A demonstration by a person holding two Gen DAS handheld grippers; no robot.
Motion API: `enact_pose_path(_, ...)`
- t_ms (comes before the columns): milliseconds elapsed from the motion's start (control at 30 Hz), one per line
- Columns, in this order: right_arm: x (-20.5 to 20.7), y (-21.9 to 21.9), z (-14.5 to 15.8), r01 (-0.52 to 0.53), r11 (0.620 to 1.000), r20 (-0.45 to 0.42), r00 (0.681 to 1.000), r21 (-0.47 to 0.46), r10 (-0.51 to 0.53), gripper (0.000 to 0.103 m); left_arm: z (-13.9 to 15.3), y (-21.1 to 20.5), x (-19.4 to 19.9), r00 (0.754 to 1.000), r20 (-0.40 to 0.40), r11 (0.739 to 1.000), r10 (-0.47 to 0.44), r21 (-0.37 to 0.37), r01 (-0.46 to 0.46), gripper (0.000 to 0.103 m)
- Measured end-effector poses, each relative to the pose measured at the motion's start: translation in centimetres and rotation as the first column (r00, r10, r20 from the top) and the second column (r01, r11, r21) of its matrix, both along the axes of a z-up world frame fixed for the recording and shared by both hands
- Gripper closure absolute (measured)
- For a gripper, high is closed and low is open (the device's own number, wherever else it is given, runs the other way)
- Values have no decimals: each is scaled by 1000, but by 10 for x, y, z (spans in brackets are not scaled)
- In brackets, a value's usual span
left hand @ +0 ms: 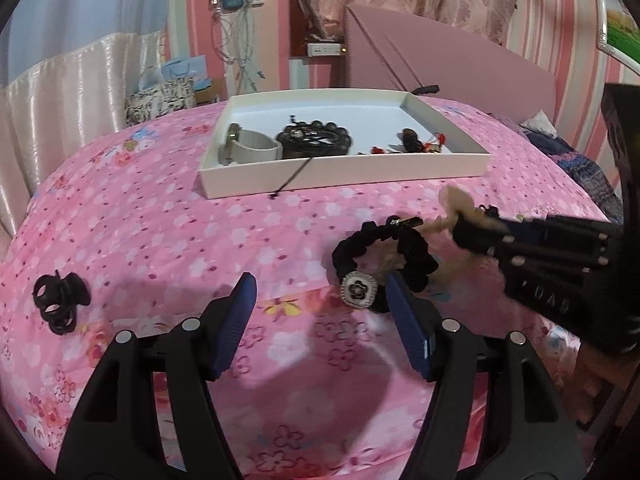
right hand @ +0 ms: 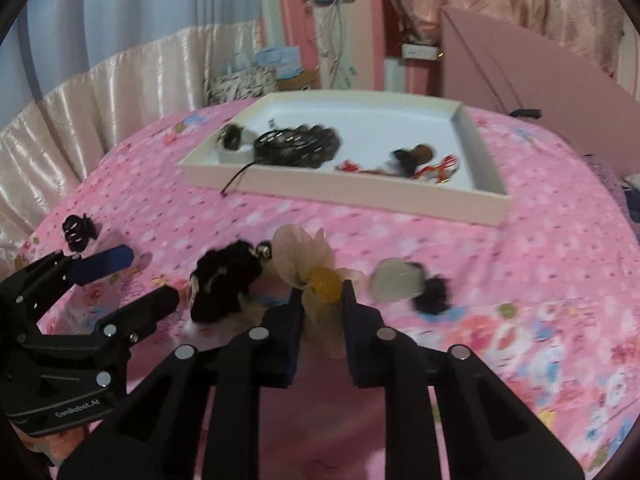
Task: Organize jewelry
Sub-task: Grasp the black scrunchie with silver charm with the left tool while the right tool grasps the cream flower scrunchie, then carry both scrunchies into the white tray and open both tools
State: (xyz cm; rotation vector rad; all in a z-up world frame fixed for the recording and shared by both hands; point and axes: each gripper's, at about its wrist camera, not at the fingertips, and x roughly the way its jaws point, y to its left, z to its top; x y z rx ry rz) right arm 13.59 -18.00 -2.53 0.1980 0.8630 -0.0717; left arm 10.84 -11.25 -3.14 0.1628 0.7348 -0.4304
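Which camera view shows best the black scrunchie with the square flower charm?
The left wrist view: the black scrunchie lies sharp there, its charm facing the camera. In the right wrist view it is only a blurred black lump.

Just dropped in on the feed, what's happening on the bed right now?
A person is sorting jewelry and hair pieces into the white tray. The right gripper has closed on the beige fabric flower, which lies on the pink bedspread short of the tray. The left gripper hovers open beside the black scrunchie, not gripping it. A black claw clip lies farther left. The tray already holds a watch and dark beads.
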Motion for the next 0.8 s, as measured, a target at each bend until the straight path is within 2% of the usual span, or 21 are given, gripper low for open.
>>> enact_pose_path(100,-5,-13,2,23,1000,0,1000,-14,-23,84,-1,-13,-1,999,-10,999,-37,-3,37,36)
enact_pose_path(300,-9,-26,-8,41,999,-8,999,15,-41,84,-6,-39,-5,989,-43,990,-139,-13,138,35)
enact_pose_path(433,-10,-28,-9,42,999,0,999,32,-42,84,-14,-49,-2,982,-80,986,-168,0,169,36)
enact_pose_path(533,-10,-31,-11,44,998,2,999,54,-44,84,-22,-50,6,977,-136,986,-167,2,169,53)
enact_pose_path(700,-10,-30,-12,39,997,2,999,61,-39,84,-25,-56,10,976,-142,986,-162,18,167,59)
enact_pose_path(767,-10,-30,-12,38,998,0,999,59,-38,84,-25,-58,10,977,-136,985,-164,24,169,72)
enact_pose_path(800,-10,-30,-12,37,998,0,999,58,-37,84,-25,-58,10,977,-135,986,-164,20,168,74)
